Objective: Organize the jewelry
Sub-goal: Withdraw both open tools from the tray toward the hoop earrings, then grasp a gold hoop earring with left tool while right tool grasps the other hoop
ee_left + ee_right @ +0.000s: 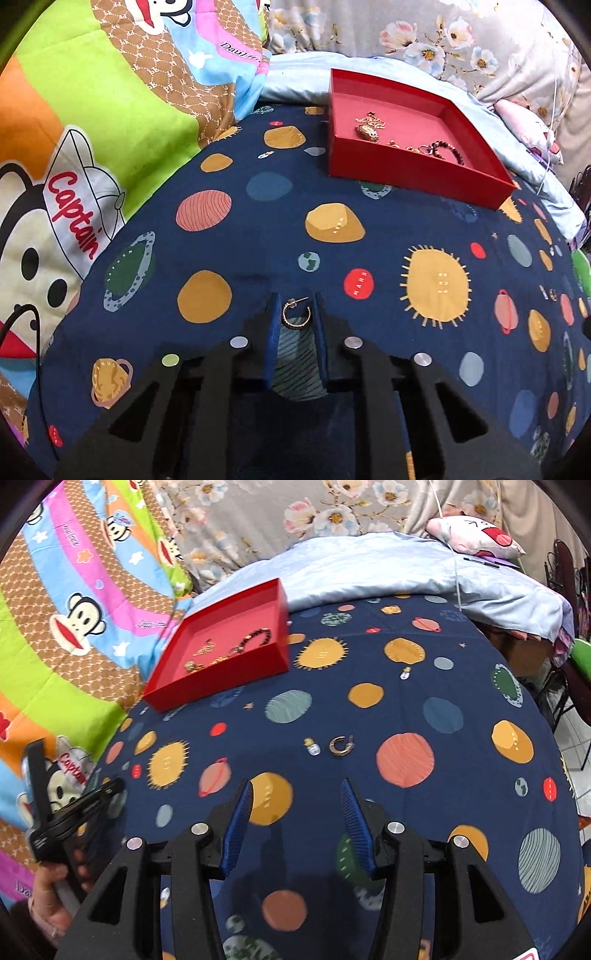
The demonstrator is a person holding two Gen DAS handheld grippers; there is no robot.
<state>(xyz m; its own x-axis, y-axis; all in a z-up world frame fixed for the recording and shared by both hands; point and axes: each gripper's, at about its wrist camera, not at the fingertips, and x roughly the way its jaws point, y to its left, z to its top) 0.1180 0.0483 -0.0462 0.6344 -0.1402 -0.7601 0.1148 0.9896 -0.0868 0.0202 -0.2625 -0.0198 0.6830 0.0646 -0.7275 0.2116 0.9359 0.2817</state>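
My left gripper (295,299) sits low on the planet-print cloth, shut on a gold hoop earring (284,314) that spans the narrow gap between its blue pads. The earring's post sticks out past the tips. Beyond it, a red tray (413,173) holds gold pieces and a dark bead bracelet (448,149). My right gripper (296,786) hovers open over the cloth with nothing between its fingers. A second gold hoop earring (341,746) lies just ahead of it, beside a small charm (313,746). The red tray (207,692) is at the far left in the right wrist view.
A monkey-print quilt (92,129) rises along the left, and a pale blue sheet (388,568) lies behind the tray. Small loose pieces lie on the cloth (266,155) (405,672). The left gripper and a hand (55,904) show at the right wrist view's lower left. The bed's edge and floor (572,746) are at the right.
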